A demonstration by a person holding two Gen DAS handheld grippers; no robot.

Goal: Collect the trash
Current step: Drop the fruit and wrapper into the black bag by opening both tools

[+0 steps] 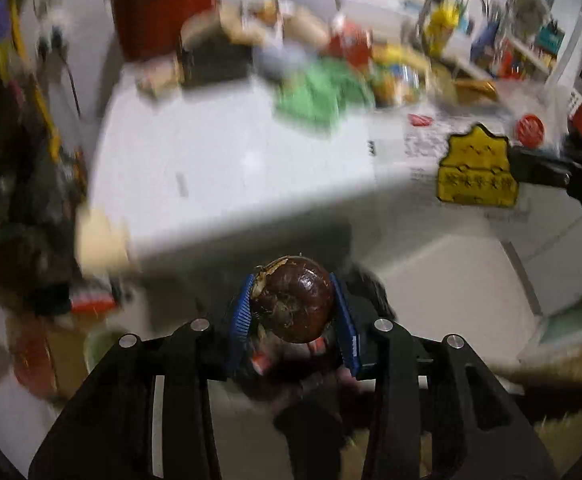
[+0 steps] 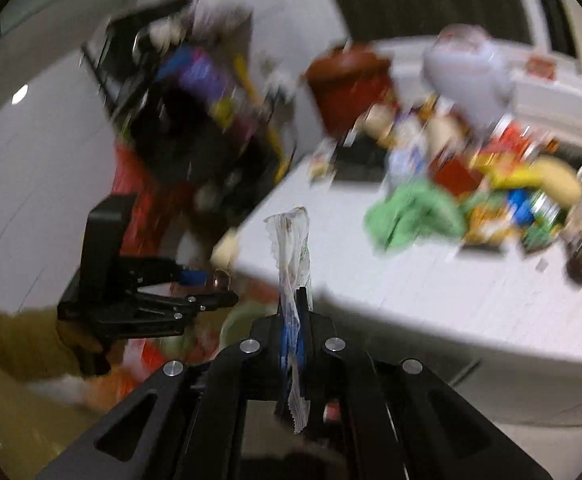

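My left gripper [image 1: 294, 307] is shut on a round dark-brown chestnut-like piece of trash [image 1: 291, 303], held off the near edge of the white table [image 1: 219, 168], above dark blurred stuff. My right gripper [image 2: 294, 308] is shut on a clear crinkled plastic wrapper [image 2: 291, 240] that sticks up between its blue pads, also off the table's edge. The left gripper also shows in the right wrist view [image 2: 211, 288] at the left. In the left wrist view the right gripper [image 1: 547, 168] shows at the right edge with a yellow packet [image 1: 477, 168] in front of it.
The table's far side holds blurred clutter: a green cloth [image 1: 323, 92], a dark red pot [image 1: 163, 8], colourful packets and cans [image 2: 511, 184]. A black rack [image 2: 179, 120] with bags stands left of the table. Something pale green and round [image 2: 247, 324] lies below the grippers.
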